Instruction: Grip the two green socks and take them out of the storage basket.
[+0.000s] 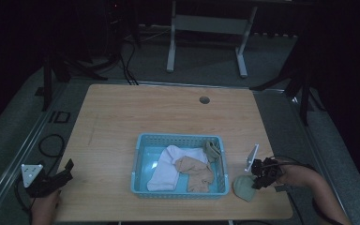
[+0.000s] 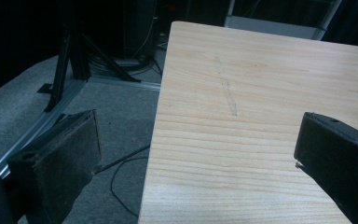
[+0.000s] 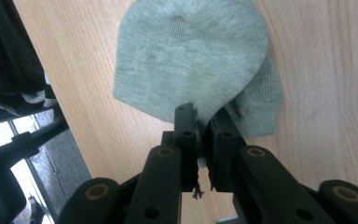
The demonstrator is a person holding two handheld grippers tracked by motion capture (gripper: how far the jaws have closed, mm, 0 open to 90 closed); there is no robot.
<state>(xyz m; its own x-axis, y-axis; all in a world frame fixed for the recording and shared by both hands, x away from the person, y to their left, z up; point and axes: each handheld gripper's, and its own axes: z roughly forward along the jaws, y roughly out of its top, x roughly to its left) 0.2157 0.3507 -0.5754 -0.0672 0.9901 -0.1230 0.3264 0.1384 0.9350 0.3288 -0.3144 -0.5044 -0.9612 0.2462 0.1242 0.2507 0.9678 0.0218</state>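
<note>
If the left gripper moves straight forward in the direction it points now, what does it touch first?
Probably nothing soon. The left gripper has open jaws and points along the bare wooden table near its left edge. The way looks free as far as its own view shows, though its height above the table is unclear.

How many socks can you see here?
4: a white sock, a tan sock and an olive sock in the basket; a green sock on the table, pinched by the right gripper. Others may hide underneath.

Basket blocks centre; tabletop beyond lies open.
</note>
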